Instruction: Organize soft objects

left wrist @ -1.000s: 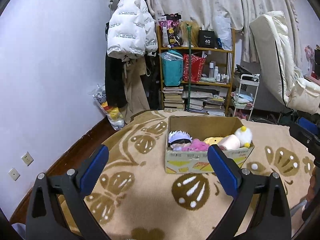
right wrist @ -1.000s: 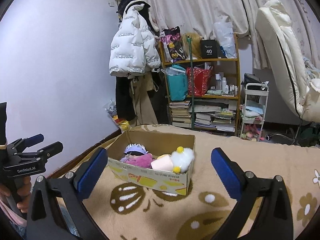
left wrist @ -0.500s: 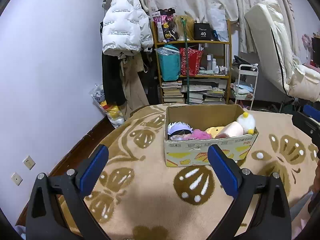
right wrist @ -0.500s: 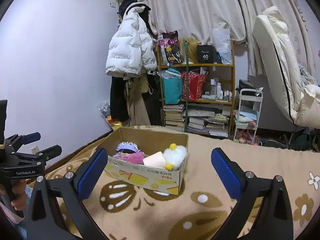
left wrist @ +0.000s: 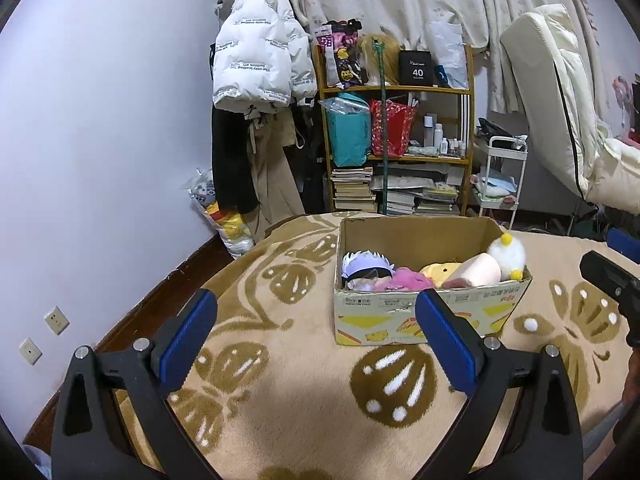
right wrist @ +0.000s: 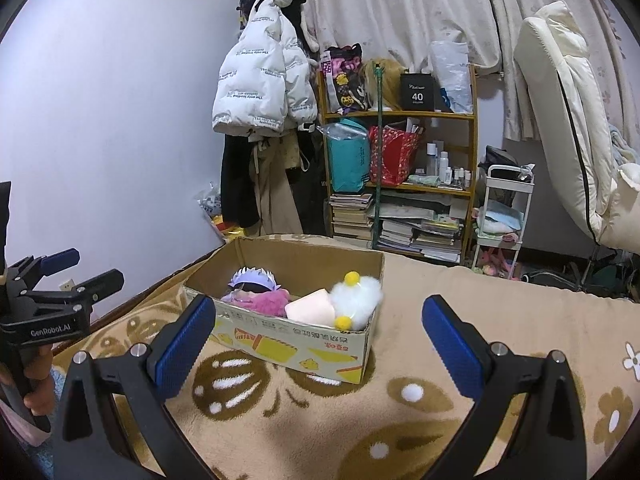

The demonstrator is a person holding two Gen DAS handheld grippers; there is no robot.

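Note:
A cardboard box [left wrist: 416,318] stands on a beige patterned blanket [left wrist: 304,392]. It holds soft toys: a doll with pale purple hair [left wrist: 366,266], a pink plush [left wrist: 404,280], a yellow plush [left wrist: 442,270], a pale pink roll [left wrist: 476,272] and a white fluffy toy with yellow pompoms [left wrist: 508,254]. My left gripper [left wrist: 316,320] is open and empty, short of the box. My right gripper [right wrist: 318,324] is open and empty, facing the box [right wrist: 304,344] and the white fluffy toy [right wrist: 358,300]. The left gripper also shows at the left edge of the right wrist view [right wrist: 60,276].
Behind the blanket stand a wooden shelf [left wrist: 396,148] with books and bags, a coat rack with a white puffer jacket [left wrist: 256,64], a small white cart [left wrist: 500,184] and a cream mattress leaning against the curtains [left wrist: 560,100]. A purple wall [left wrist: 100,140] is to the left.
Both views have pulled slightly back and tilted up; the box sits a little lower in frame. Both grippers stay open and empty. The toys in the box have not moved.

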